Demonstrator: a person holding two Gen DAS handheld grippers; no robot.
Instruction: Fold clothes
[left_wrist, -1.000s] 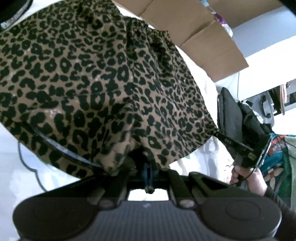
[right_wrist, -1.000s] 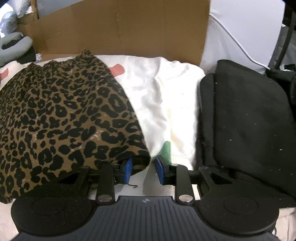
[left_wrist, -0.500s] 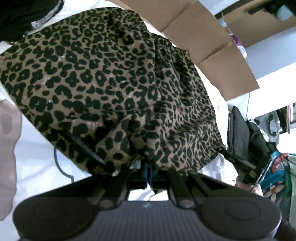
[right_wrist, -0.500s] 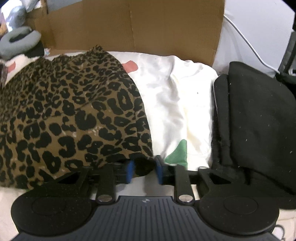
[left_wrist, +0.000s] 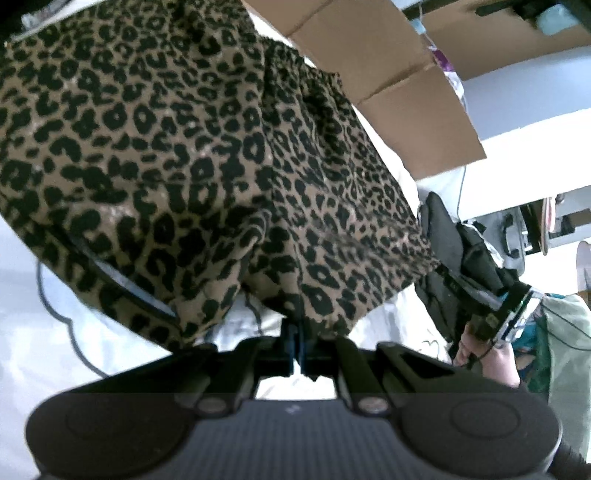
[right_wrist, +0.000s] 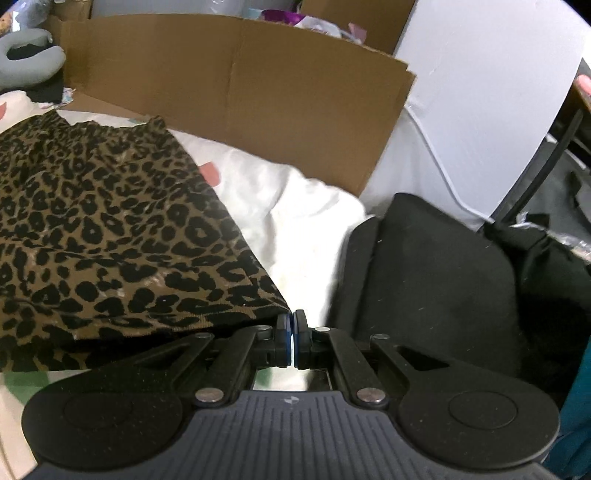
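A: Where does the leopard-print garment lie?

B: It is spread over a white sheet and fills most of both wrist views. Its near hem hangs in folds just above the left claw. In the right wrist view its near right corner runs down to the right claw.

A: And how do the claws stand?

B: The left claw's blue pads are pressed together with the garment's hem pinched between them; the fabric bunches right at the tips. The right claw's pads are together as well, and the corner of the garment ends at their tips, so it looks clamped on that corner.

A: What is beside the garment?

B: To its right in the right wrist view sits a folded black garment, apart from the leopard print, with the white sheet showing between them. A brown cardboard box stands behind both.

A: Is the person visible?

B: Only a hand at the right edge of the left wrist view, holding the other device.
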